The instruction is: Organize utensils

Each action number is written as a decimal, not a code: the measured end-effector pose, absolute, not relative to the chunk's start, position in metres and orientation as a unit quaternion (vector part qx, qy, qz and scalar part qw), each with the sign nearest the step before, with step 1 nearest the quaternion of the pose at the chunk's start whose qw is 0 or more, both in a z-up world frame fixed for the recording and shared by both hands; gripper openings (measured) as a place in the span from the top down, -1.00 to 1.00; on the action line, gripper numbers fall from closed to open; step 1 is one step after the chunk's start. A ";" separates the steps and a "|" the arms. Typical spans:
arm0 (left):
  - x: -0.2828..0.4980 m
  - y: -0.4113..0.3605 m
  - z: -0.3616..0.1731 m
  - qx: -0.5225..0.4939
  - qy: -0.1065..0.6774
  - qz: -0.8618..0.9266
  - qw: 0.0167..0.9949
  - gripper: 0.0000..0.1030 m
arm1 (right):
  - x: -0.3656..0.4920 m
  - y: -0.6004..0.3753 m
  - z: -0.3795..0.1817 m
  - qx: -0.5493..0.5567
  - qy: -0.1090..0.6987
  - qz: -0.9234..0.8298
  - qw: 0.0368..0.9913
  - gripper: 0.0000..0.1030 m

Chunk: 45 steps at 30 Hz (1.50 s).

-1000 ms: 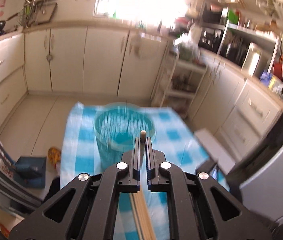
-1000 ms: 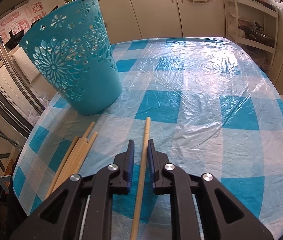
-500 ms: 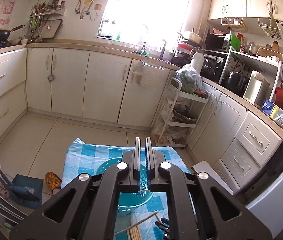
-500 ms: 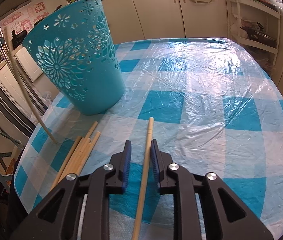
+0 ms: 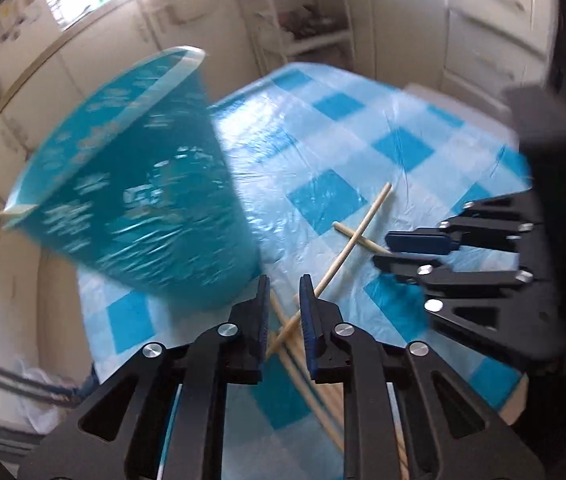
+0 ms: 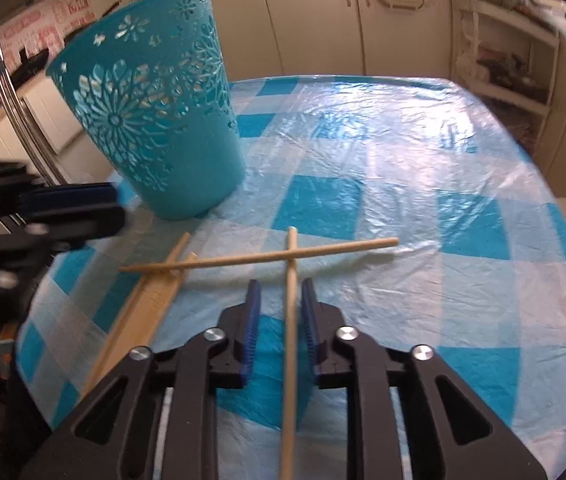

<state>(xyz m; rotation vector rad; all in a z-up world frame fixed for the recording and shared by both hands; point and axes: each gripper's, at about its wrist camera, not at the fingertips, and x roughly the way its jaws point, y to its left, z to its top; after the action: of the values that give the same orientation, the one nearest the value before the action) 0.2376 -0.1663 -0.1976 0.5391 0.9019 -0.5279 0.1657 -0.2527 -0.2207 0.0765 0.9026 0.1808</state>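
Your left gripper (image 5: pixel 285 300) was above the teal basket (image 6: pixel 155 120) half a second ago. It now sits low over the checked tablecloth (image 6: pixel 443 160) at the basket's foot, in the lower middle of the left wrist view. Its jaws are opening with nothing between them; the sticks seen through the gap lie on the cloth below. The bigger change is a loose chopstick (image 6: pixel 343 249) lying sideways across the middle of the right wrist view, where there was none before. Its left end rests on the chopstick bundle (image 6: pixel 143 312) at lower left, and it crosses the tip of the chopstick (image 6: pixel 290 340) that your right gripper (image 6: pixel 281 304) straddles. That probably means the drop missed the basket, so you likely have one more stick to gather. The right gripper has hardly moved. Its jaws are narrow around their stick, but a thin gap shows on each side, so the pads do not seem to be clamping yet. The basket stands upright at upper left, well clear of both grippers. The crossing stick seems to lie on top, so lifting the straddled one may flick it.
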 end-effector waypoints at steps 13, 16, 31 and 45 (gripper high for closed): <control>0.265 -0.244 -0.242 0.353 0.413 -0.286 0.789 0.72 | 0.155 -0.301 -0.227 0.137 0.433 0.084 0.887 0.92; 0.262 -0.249 -0.243 0.361 0.416 -0.302 0.778 0.99 | 0.156 -0.308 -0.228 0.156 0.430 0.091 0.885 0.92; 0.252 -0.238 -0.193 0.329 0.405 -0.317 0.792 0.87 | 0.152 -0.304 -0.226 0.156 0.436 0.085 0.882 0.92; 0.299 -0.263 -0.224 0.346 0.416 -0.312 0.781 -0.15 | 0.149 -0.317 -0.232 0.182 0.424 0.113 0.880 0.91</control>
<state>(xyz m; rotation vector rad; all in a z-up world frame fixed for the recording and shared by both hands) 0.2994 -0.2627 -0.2243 0.7471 0.8987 -0.6748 0.1495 -0.3165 -0.2319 0.3787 0.8832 0.2363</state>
